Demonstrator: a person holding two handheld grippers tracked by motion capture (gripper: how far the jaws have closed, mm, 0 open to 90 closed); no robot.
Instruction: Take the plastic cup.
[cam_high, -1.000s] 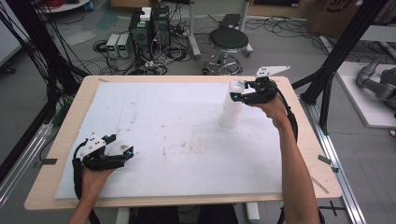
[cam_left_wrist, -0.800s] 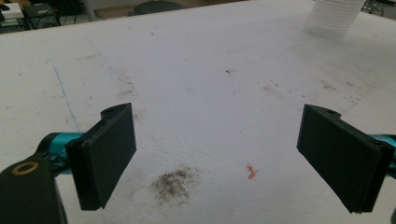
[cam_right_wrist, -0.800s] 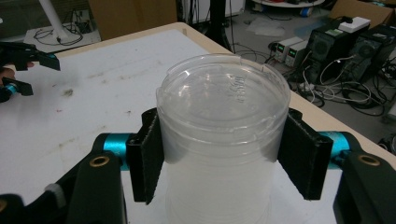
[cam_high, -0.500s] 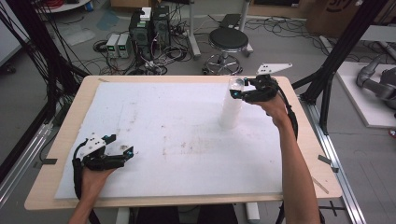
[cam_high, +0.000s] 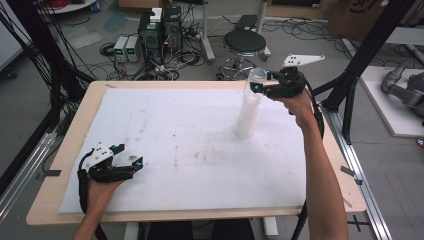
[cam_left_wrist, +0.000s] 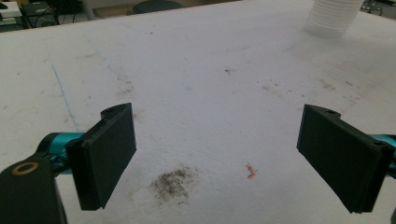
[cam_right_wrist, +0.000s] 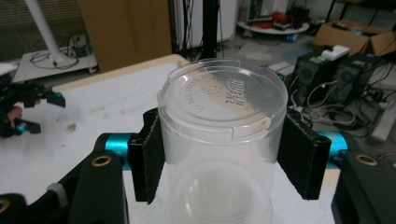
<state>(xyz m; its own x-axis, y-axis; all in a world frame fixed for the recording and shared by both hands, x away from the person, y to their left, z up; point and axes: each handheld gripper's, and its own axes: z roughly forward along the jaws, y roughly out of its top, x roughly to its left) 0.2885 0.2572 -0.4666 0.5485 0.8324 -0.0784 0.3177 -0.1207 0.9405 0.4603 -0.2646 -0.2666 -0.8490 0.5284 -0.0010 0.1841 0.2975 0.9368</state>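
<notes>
A tall stack of clear plastic cups (cam_high: 246, 117) stands upside down on the white sheet (cam_high: 175, 125) at the table's right rear. My right gripper (cam_high: 260, 82) is shut on the top cup (cam_high: 257, 75), held just above the stack. In the right gripper view the black pads (cam_right_wrist: 148, 154) press both sides of this cup (cam_right_wrist: 222, 107), whose embossed base faces up, and the stack (cam_right_wrist: 219, 196) continues below. My left gripper (cam_high: 129, 155) rests open near the front left corner. Its jaws (cam_left_wrist: 224, 158) stand wide apart over bare sheet, with the stack's base (cam_left_wrist: 332, 16) far off.
The sheet carries dirt smudges (cam_left_wrist: 173, 179) and a small orange speck (cam_left_wrist: 251, 171). Beyond the far edge are a stool (cam_high: 244, 44) and computer boxes (cam_high: 160, 30) on the floor. A black frame post (cam_high: 360, 65) rises right of the table.
My right gripper has risen and drifted slightly right with the top cup, drawing it up from the stack. The left gripper has not moved.
</notes>
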